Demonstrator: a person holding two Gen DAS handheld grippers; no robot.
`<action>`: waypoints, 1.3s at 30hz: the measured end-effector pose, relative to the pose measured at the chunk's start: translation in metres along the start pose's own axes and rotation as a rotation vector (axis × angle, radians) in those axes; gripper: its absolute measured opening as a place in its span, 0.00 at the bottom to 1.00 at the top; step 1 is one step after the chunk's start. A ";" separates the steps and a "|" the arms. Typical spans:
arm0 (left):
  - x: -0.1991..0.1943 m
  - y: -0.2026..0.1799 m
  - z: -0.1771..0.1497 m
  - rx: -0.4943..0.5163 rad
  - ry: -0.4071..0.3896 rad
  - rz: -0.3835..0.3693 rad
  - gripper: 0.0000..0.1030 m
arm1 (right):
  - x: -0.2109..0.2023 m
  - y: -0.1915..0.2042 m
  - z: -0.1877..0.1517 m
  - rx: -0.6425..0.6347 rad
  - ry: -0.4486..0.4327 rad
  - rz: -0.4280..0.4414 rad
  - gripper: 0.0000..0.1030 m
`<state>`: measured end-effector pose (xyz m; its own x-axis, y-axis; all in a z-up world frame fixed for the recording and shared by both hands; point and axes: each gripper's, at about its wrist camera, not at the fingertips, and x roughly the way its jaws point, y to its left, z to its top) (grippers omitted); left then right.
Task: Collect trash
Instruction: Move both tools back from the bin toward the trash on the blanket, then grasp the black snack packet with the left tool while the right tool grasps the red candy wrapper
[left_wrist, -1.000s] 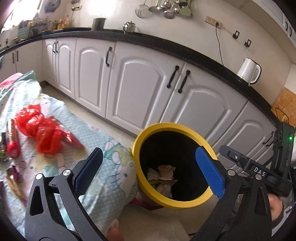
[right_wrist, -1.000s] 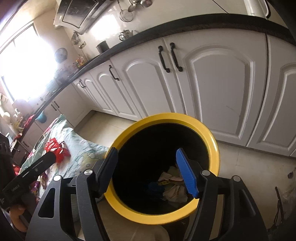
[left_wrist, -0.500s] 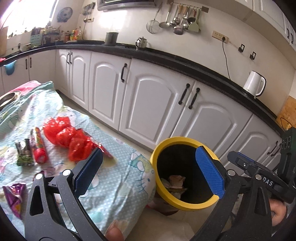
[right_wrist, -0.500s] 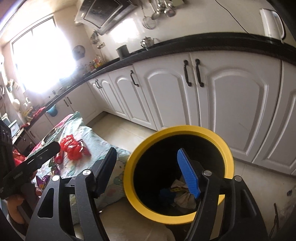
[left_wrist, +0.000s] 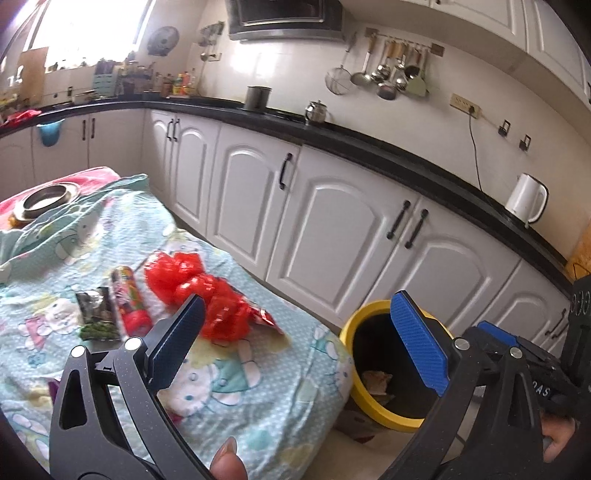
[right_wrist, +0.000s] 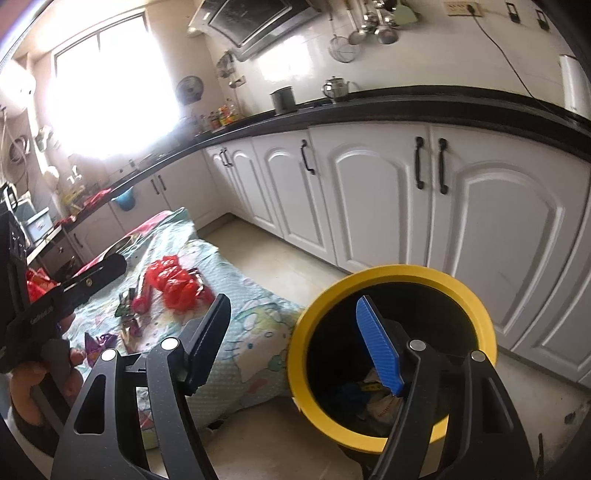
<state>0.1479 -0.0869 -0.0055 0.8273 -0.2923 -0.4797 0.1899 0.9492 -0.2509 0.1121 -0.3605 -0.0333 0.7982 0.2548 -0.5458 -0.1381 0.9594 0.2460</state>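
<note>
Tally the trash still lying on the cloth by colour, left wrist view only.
Red: 2, the crumpled plastic bag and the tube-shaped wrapper
Dark with green: 1, the foil packet
Purple: 1, a scrap mostly hidden behind the left gripper
Total: 4 that can be told apart; blur may hide more.

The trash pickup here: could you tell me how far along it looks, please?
Done: some crumpled wrappers already lie inside the yellow-rimmed bin. In hand: nothing; the left gripper and right gripper are both open and empty. Left: the red plastic bag, the red tube-shaped packet, the dark snack wrapper and a purple wrapper lie on the patterned cloth.
</note>
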 end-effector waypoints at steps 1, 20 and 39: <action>-0.002 0.004 0.000 -0.006 -0.006 0.008 0.89 | 0.002 0.005 0.001 -0.010 0.003 0.005 0.66; -0.023 0.102 0.008 -0.153 -0.060 0.179 0.89 | 0.039 0.092 0.002 -0.176 0.068 0.098 0.68; -0.029 0.205 0.002 -0.363 0.027 0.283 0.82 | 0.149 0.137 0.008 -0.288 0.219 0.092 0.54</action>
<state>0.1644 0.1160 -0.0413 0.8050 -0.0349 -0.5922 -0.2431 0.8912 -0.3830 0.2165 -0.1917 -0.0744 0.6346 0.3316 -0.6981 -0.3877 0.9180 0.0837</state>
